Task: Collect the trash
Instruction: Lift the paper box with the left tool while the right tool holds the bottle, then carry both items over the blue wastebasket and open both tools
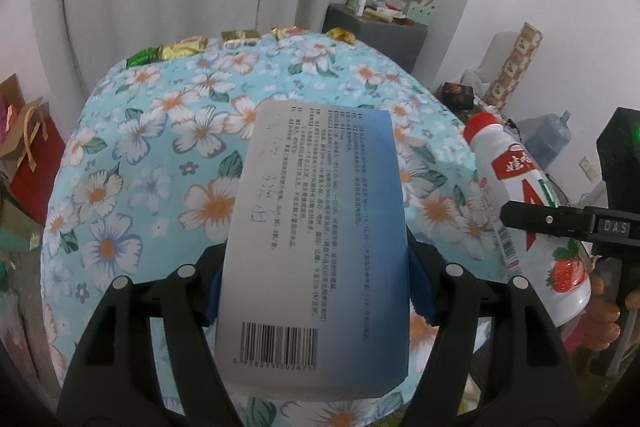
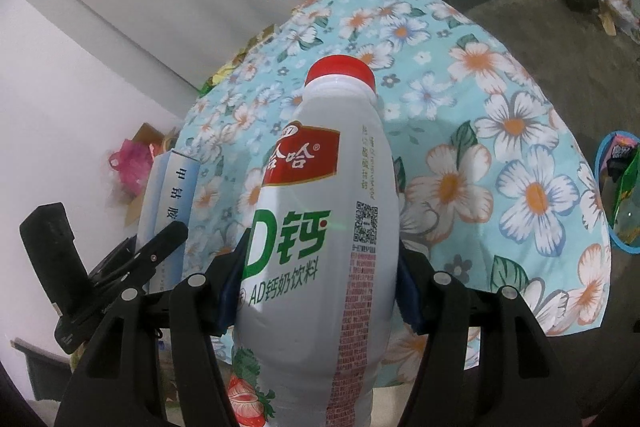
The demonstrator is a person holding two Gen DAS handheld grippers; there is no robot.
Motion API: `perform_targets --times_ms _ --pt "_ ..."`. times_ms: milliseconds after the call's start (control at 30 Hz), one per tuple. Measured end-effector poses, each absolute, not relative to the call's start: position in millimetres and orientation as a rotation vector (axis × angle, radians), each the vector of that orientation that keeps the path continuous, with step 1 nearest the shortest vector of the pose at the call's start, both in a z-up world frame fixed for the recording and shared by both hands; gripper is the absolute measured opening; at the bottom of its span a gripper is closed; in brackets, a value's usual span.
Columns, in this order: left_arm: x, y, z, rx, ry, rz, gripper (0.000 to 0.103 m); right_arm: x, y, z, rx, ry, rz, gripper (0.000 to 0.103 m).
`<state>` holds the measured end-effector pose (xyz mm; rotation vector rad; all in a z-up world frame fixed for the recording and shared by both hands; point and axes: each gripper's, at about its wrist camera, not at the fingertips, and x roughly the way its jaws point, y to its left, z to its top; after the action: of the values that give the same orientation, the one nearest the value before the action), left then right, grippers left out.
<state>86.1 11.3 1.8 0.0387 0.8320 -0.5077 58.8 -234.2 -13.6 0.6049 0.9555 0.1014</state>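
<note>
My left gripper (image 1: 316,287) is shut on a white and blue medicine box (image 1: 320,227) with a barcode, held above a table with a floral blue cloth (image 1: 160,147). My right gripper (image 2: 318,291) is shut on a white milk-drink bottle (image 2: 324,227) with a red cap and strawberry print. The bottle also shows in the left wrist view (image 1: 524,203) at the right, with the right gripper's finger across it. The box shows in the right wrist view (image 2: 168,195) at the left, with the left gripper beside it. Several gold and green candy wrappers (image 1: 180,49) lie along the table's far edge.
A grey cabinet (image 1: 376,31) with small items stands behind the table by a white curtain. Paper bags (image 1: 28,147) sit on the floor at left. A blue bin (image 2: 620,195) with trash sits at right of the table. A water jug (image 1: 548,139) and boxes stand far right.
</note>
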Motion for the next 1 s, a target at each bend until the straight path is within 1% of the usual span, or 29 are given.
perform_targets --times_ms 300,600,800,1000 --pt "70.6 -10.3 25.5 0.085 0.772 -0.552 0.067 42.7 -250.9 1.6 0.647 0.886 0.115 0.061" --pt "66.5 -54.4 36.6 0.145 0.751 -0.640 0.067 11.1 -300.7 3.3 0.746 0.817 0.051 0.061" --pt "73.6 -107.3 37.7 0.175 0.789 -0.775 0.067 -36.3 -370.1 -1.6 0.860 0.742 -0.114 0.061" --pt "76.1 -188.8 30.8 0.227 0.845 -0.950 0.067 -107.0 -445.7 -20.8 1.020 0.654 -0.367 0.061"
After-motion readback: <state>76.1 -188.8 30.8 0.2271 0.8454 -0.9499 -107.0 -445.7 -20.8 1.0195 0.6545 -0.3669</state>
